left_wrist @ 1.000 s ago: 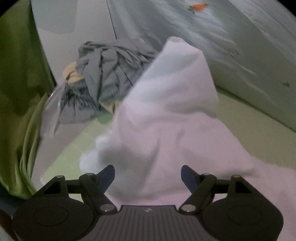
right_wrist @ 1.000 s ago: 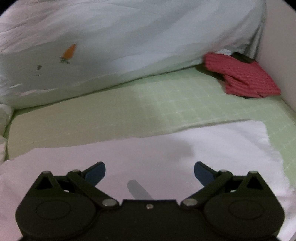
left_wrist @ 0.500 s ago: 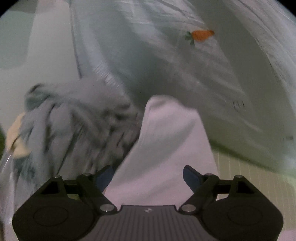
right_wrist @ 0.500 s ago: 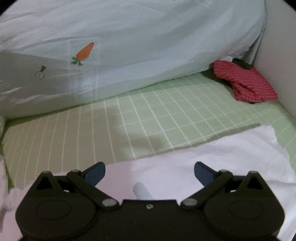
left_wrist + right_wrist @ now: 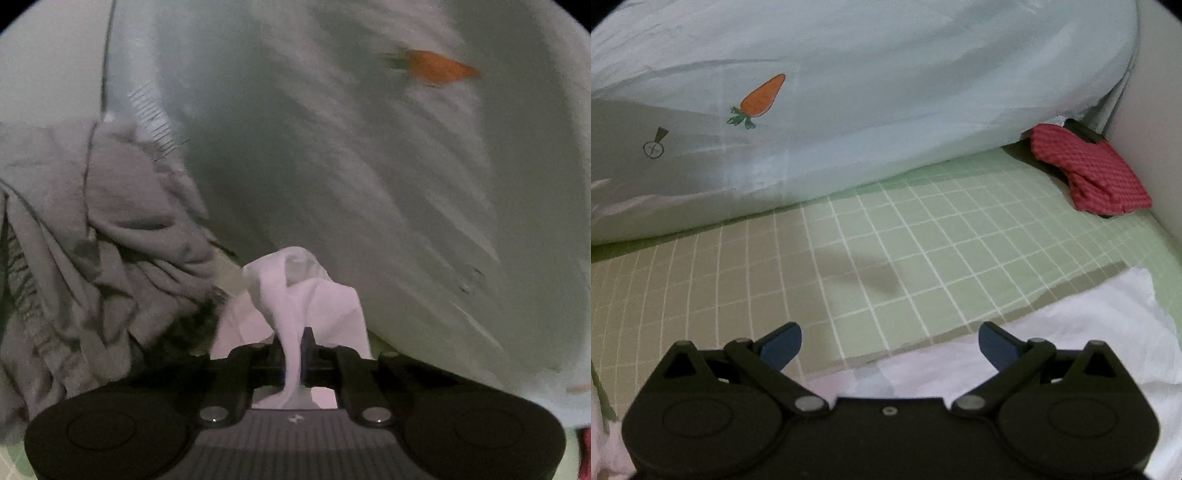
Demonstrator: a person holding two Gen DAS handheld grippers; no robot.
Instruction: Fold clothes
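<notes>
Left wrist view shows the left gripper (image 5: 294, 363) clenched on a bunched fold of the white cloth (image 5: 295, 295), with a heap of grey clothes (image 5: 92, 240) just beyond on the left and a blurred, probably pale blue duvet (image 5: 369, 166) behind. Right wrist view shows the right gripper (image 5: 889, 341) spread wide and empty above the white cloth's edge (image 5: 1089, 325) lying on the green checked sheet (image 5: 923, 240); farther back lie the duvet's carrot print (image 5: 761, 98) and a red cloth (image 5: 1089, 173).

My room is dim, with flat, cool light. My left view smears with motion blur across the pale quilt (image 5: 369, 166) and its carrot print (image 5: 439, 68). My right view is sharper; a soft shadow lies on the green checked sheet (image 5: 879, 280). Fisheye bending darkens every corner.
</notes>
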